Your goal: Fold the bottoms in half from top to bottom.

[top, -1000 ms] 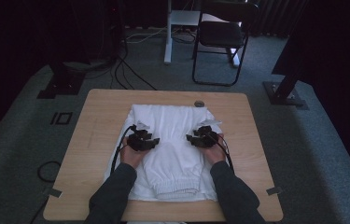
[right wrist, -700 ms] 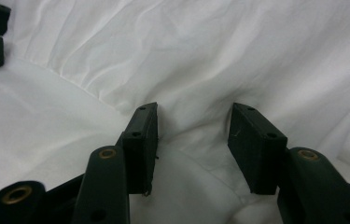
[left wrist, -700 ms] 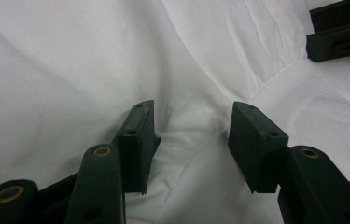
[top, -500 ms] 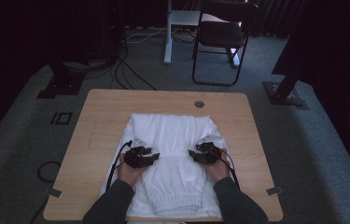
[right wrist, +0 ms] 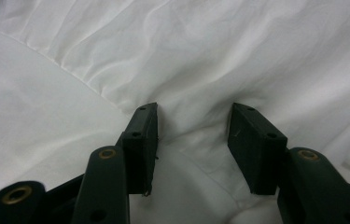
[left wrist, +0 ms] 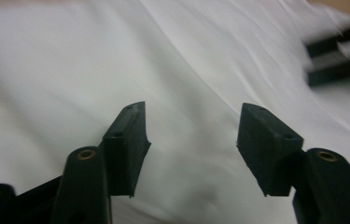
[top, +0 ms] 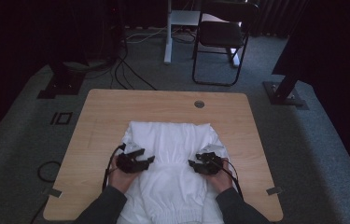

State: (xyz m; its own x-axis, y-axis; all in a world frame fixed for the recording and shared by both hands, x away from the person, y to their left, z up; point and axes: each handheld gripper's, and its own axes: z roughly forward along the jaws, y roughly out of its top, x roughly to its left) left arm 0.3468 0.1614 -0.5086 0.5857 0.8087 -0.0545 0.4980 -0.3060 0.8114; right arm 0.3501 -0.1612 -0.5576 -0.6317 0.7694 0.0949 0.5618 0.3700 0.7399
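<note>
At the near centre of the wooden table (top: 98, 121) we see a white garment (top: 170, 140), creased and bunched at mid-length, its long axis running twelve to six o'clock with an elastic hem at six. Our left gripper (top: 148, 160), at eight o'clock, has just been opening, nothing between its jaws. Our right gripper (top: 192, 164), at four o'clock, stands partly open astride a raised fold.

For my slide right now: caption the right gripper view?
Right gripper, jaws apart, nosing into a bunched fold of rumpled white cloth garment.

Garment (top: 170, 140) on table (top: 98, 116), chair (top: 219, 37) behind, grippers on garment
</note>
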